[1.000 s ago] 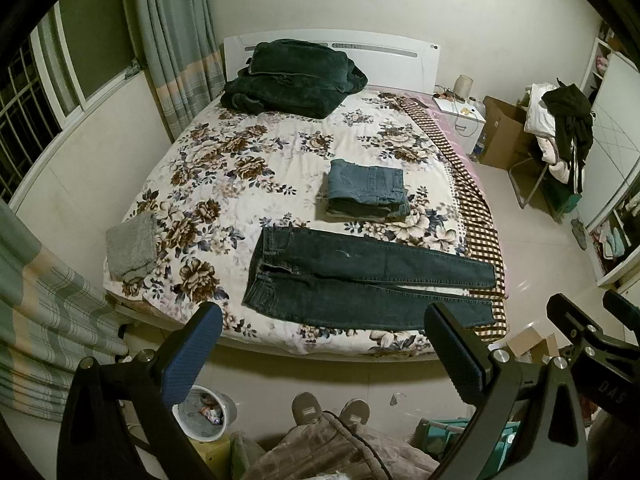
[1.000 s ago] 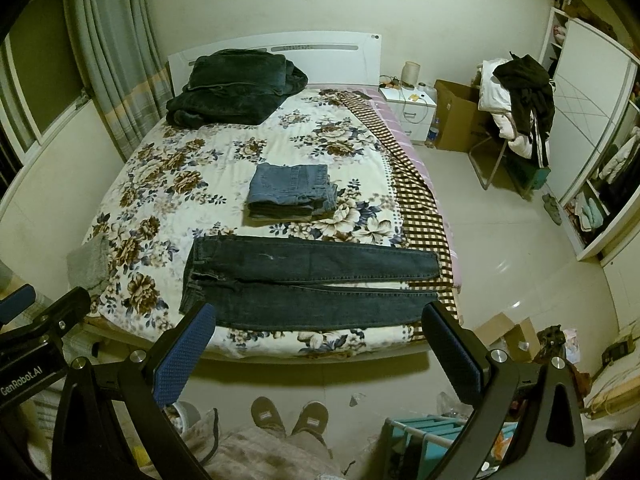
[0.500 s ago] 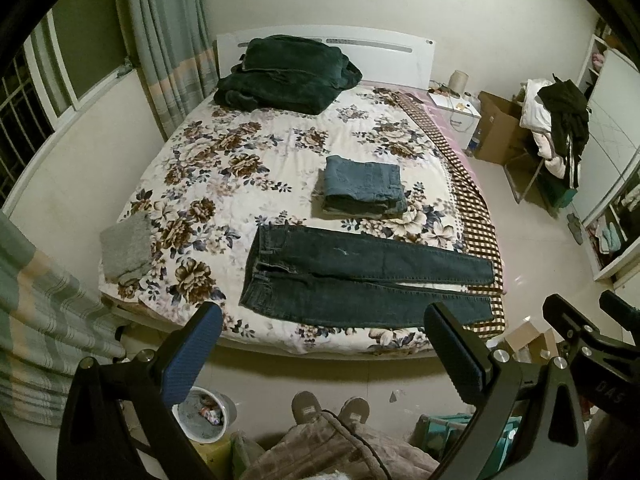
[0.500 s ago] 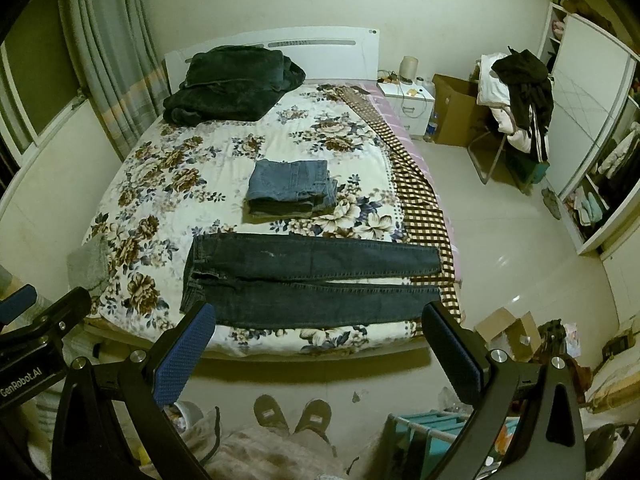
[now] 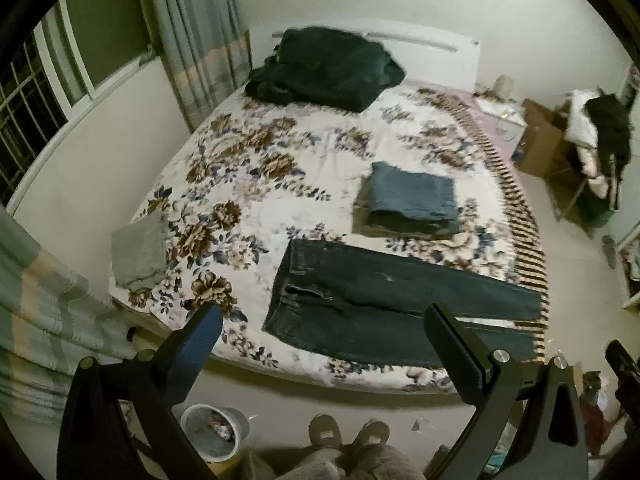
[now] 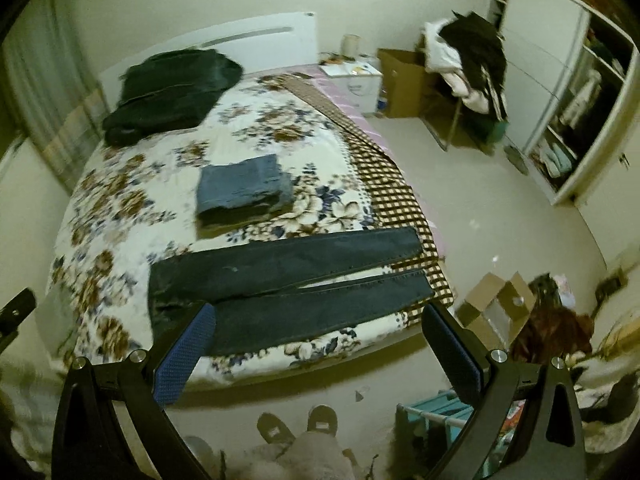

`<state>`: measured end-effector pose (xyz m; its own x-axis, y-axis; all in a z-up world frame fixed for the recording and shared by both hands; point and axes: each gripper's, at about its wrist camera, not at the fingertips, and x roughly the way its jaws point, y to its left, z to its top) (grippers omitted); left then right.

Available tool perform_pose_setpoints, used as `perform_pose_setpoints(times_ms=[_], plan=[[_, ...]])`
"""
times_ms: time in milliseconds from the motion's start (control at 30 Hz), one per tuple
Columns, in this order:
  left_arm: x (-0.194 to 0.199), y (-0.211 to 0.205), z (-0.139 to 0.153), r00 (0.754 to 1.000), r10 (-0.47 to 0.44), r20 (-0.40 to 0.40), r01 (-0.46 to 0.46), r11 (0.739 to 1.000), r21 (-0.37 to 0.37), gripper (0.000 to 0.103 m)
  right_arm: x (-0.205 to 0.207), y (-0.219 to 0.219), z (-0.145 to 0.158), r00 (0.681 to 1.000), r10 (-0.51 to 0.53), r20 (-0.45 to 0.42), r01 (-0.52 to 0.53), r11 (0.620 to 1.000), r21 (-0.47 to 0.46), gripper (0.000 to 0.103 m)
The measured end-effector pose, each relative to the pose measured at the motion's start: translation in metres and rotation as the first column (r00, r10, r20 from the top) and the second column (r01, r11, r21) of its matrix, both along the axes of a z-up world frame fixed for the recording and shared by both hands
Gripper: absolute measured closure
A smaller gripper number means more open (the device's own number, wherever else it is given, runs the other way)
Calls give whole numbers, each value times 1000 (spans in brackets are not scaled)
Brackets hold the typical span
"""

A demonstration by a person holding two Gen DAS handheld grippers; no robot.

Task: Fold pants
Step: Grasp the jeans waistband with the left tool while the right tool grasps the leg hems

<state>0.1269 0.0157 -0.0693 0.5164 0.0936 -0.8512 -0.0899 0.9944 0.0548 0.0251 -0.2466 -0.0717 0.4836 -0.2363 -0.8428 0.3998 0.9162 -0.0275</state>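
Dark jeans (image 5: 384,312) spread flat along foot edge of bed (image 5: 280,160), waistband toward bed's left side, both legs running toward right edge, cuffs over checkered strip (image 6: 400,196) there. Legs slightly parted near cuffs, seen in right wrist view (image 6: 288,280). Left gripper (image 5: 324,344) spread wide, nothing between fingers, held off the bed above foot edge, apart from jeans. Right gripper (image 6: 316,344) likewise spread wide and holding nothing, above foot edge near jeans' legs. Folded lighter-blue jeans (image 5: 412,200) stacked just beyond dark jeans toward bed middle, not touching. Dark green bundle (image 5: 324,68) at head edge against headboard. Grey folded cloth (image 5: 140,248) at left foot corner. White bin (image 5: 216,432) on floor below foot edge, beside slippered feet (image 5: 348,436). Cardboard box (image 6: 496,304) on floor off right foot corner. Both views motion-blurred.
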Motion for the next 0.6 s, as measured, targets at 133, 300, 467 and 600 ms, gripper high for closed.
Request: perform_pose_setpoints(times_ms=[133, 300, 467, 600], plan=[[49, 2, -39, 996, 41, -80, -41, 999, -1, 0, 60, -36, -52, 996, -58, -66, 60, 998, 30, 0], [120, 6, -97, 976, 135, -173, -136, 991, 5, 0, 142, -97, -142, 973, -149, -178, 173, 977, 127, 0], [200, 12, -180, 917, 285, -280, -292, 956, 20, 0, 228, -159, -242, 941, -200, -275, 254, 950, 181, 0], [253, 24, -256, 833, 385, -397, -411, 911, 21, 0, 298, -215, -335, 901, -245, -358, 331, 922, 200, 0]])
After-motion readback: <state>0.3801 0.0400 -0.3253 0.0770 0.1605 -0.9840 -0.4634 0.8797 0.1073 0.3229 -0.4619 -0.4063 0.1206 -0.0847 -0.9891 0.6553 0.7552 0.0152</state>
